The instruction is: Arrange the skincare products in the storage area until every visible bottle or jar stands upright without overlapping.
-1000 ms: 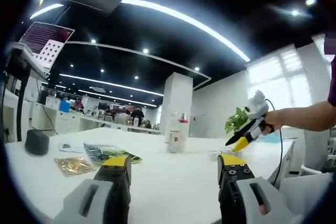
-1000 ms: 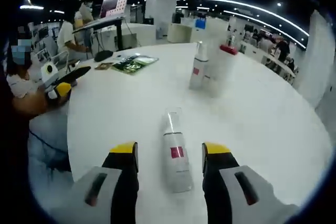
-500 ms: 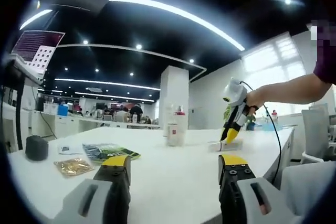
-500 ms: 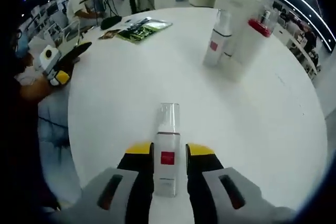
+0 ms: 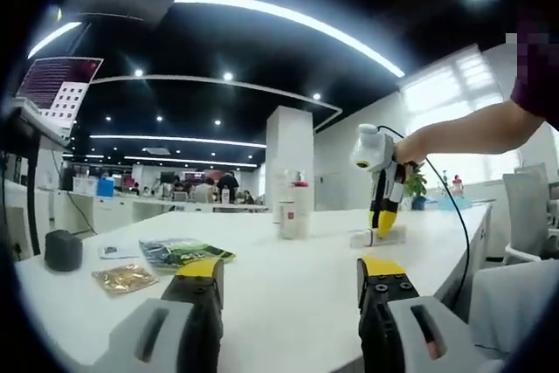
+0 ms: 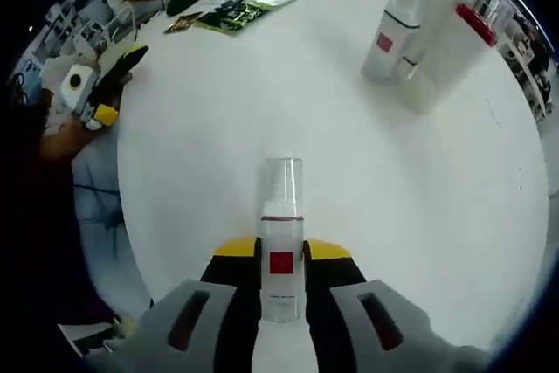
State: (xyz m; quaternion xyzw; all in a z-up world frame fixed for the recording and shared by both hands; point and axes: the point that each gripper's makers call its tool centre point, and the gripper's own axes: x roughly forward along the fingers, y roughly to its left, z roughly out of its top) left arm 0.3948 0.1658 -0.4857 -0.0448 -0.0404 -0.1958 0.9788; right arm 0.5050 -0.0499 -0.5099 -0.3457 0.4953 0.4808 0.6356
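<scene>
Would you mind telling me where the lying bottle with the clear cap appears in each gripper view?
Left gripper view: the lying bottle sits right of centre, under the right hand-held gripper.
Right gripper view: it is low at centre, clamped between that gripper's jaws.
Shared landmark: the green packet.

- Table [image 6: 349, 155]: smooth white top, faint sheen.
- Lying bottle [image 6: 281, 251], centre bottom of the right gripper view: glossy white plastic, clear cap.
- Green packet [image 5: 183, 253], lower left of the left gripper view: shiny printed film.
- Gold packet [image 5: 125, 277]: crinkled foil.
- Ceiling [image 5: 262, 58]: glossy black.
</scene>
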